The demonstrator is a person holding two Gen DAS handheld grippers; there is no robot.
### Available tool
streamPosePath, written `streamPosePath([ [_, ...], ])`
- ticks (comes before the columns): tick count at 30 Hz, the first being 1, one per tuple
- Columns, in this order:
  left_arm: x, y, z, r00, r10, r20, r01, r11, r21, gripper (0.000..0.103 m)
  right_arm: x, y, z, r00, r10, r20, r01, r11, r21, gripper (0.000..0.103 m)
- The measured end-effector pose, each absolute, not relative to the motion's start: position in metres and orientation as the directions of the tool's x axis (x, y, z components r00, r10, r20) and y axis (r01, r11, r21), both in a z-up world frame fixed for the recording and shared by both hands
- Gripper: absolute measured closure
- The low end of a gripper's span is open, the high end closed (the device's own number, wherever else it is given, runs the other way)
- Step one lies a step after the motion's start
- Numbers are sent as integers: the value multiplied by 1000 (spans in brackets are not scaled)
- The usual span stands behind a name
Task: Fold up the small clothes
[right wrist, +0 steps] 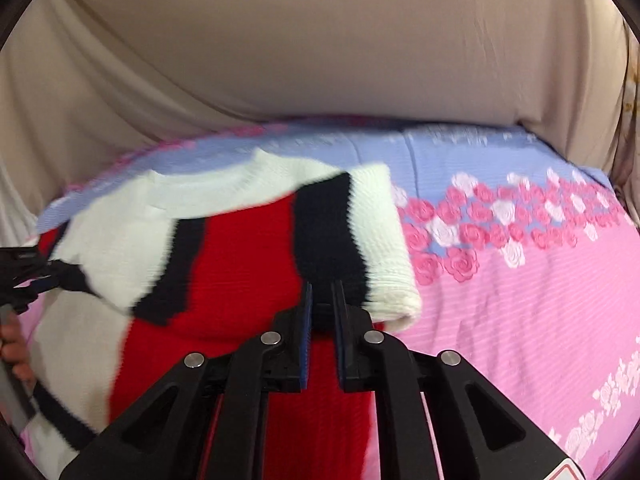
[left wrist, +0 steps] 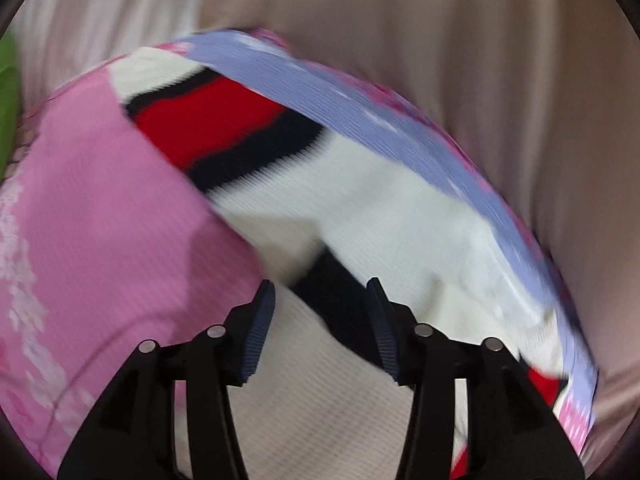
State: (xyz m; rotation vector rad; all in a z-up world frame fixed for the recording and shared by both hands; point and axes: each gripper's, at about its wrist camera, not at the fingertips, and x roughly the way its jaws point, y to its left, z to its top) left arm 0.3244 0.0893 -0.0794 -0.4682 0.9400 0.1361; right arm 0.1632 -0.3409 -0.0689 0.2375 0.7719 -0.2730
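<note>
- Count: 1 sweater, 1 bedsheet, 2 grippers, 1 hand visible.
- Sweater: knit, ribbed texture; white body w/ a broad red band edged by 2 black stripes. Round neckline shows toward the far edge of the bed in the right wrist view.
- Sweater state: partly folded; one white/black/red flap lies doubled over the red centre, its rolled white fold edge just right of the right gripper.
- Sweater location: on the bed, atop the bedsheet, reaching close to the far edge; bare sheet fills the right side.
- Bedsheet: pink w/ fine ribbing, a lavender-blue border along the far edge, and a band of pink and white roses between the two colours.
- Left gripper: jaws released, a clear gap between the pads; white and black knit lies beneath the gap, pads not pressing on it. Same gripper appears at the left edge of the right wrist view, next to the sweater's left side.
- Right gripper: jaws nearly clenched, only a narrow slit between the pads; black and red knit sits at the tips. Whether fabric is pinched: cannot tell.
- Hand: at the left edge of the right wrist view, wrapped round a grey handle.
- Backdrop: beige draped cloth beyond the bed's far edge. Both views motion-blurred.
</note>
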Motion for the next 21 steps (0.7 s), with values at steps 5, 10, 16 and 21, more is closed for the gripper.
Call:
streamPosePath([
  [5, 365, 202, -93, 576, 43, -816, -546, 764, -345, 52, 127, -299, -58, 679, -22, -734, 238, 952, 191, 84],
  [10, 390, 258, -116, 564, 62, -823, -633, 673, -383, 56, 107, -242, -62, 607, 51, -793, 171, 966, 193, 79],
  [16, 415, 251, -111, 566, 59, -822, -566, 753, -336, 97, 105, -207, -71, 541, 93, -836, 150, 967, 205, 78],
  [21, 392, 206, -44, 704, 49, -709, -418, 835, -357, 99, 108, -202, -67, 555, 92, -827, 160, 964, 214, 78],
])
